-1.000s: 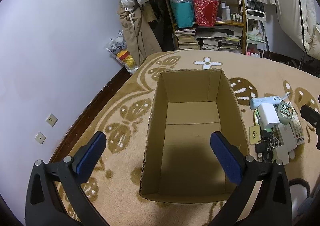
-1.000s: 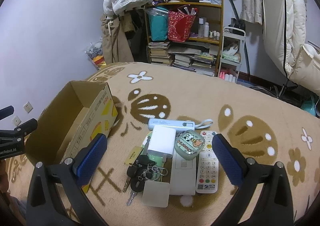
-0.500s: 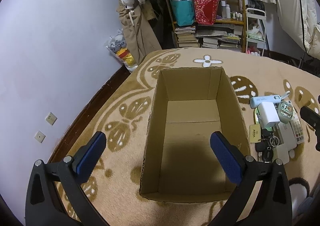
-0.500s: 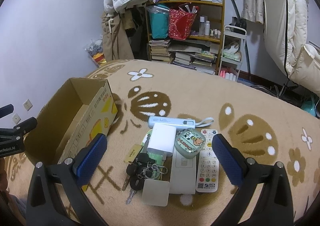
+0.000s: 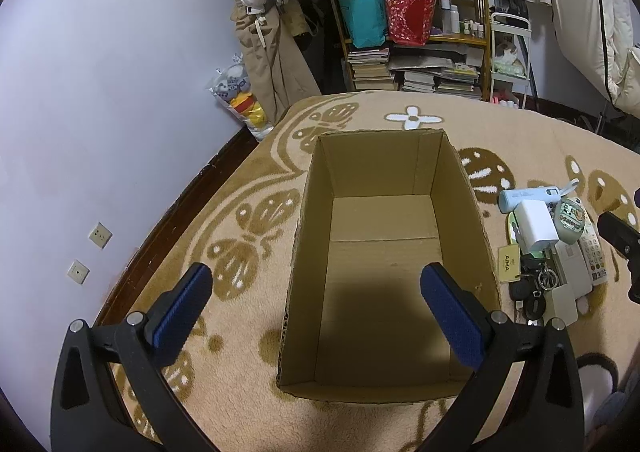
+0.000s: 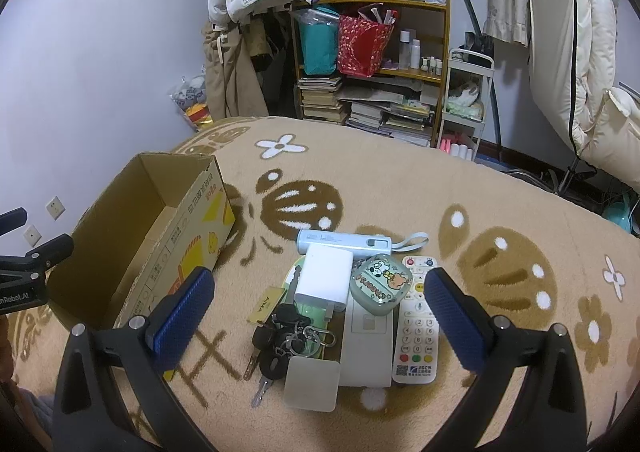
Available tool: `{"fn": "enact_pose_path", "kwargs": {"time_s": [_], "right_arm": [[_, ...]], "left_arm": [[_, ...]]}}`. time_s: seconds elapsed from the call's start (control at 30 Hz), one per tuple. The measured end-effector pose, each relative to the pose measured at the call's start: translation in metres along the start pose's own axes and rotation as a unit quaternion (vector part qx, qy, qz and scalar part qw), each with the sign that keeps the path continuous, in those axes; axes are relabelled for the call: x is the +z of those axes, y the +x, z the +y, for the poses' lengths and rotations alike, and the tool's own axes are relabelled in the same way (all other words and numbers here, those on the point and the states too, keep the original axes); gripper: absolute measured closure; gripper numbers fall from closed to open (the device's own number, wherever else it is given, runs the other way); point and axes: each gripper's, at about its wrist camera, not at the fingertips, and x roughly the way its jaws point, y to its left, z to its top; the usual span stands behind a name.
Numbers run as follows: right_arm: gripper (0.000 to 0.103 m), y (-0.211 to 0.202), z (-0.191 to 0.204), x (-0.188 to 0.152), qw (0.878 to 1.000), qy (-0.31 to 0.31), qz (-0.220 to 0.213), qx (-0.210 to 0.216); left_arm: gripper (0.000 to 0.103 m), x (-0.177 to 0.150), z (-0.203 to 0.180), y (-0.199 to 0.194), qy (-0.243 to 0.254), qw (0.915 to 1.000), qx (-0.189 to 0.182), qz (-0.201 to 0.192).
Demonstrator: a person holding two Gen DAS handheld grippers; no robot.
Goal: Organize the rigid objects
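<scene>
So nothing's been packed yet: the cardboard box (image 5: 384, 252) sits empty on the patterned rug (image 6: 400, 188), and the pile of small stuff lies just beside its right wall. The left gripper (image 5: 316, 302) hangs over the box with its jaws spread wide and nothing in them, and the right gripper (image 6: 320, 306) hovers above the pile, also wide open and empty.

Handling-wise it's all hard, light plastic, so no crush worries. The white charger block (image 6: 326, 280) sits on top of the heap and looks like the easiest first grab; pinching its two flat sides should hold, though the glossy shell may be a bit slippery. The pale blue tube with a wrist strap (image 6: 344, 243) is round, so squeezing across the middle keeps it from rolling. The key bunch (image 6: 288, 336) is the floppy one and will probably dangle. The remote (image 6: 416, 322) lies flat, so its long edges are the place to pinch.
</scene>
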Motion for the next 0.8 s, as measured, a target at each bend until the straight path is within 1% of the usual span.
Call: {"fn": "enact_pose_path", "kwargs": {"time_s": [0.2,0.53,0.8], "right_arm": [[0.000,-0.0005,0.0010,0.0036,1.000,0.000,0.001,-0.001],[0.000,0.0028,-0.0013,-0.0044,1.000,-0.004,0.006,0.001],[0.000,0.0031,0.0006,-0.0013,1.000,-0.002,0.007,0.001]], "left_arm": [[0.000,-0.0004,-0.0001,-0.0001,-0.001,1.0000,0.000,0.001],[0.000,-0.0008,0.0005,0.0008,-0.002,1.0000,0.000,0.002],[0.000,-0.0001,0.0027,0.0027,0.001,1.0000,-0.003,0.006]]}}
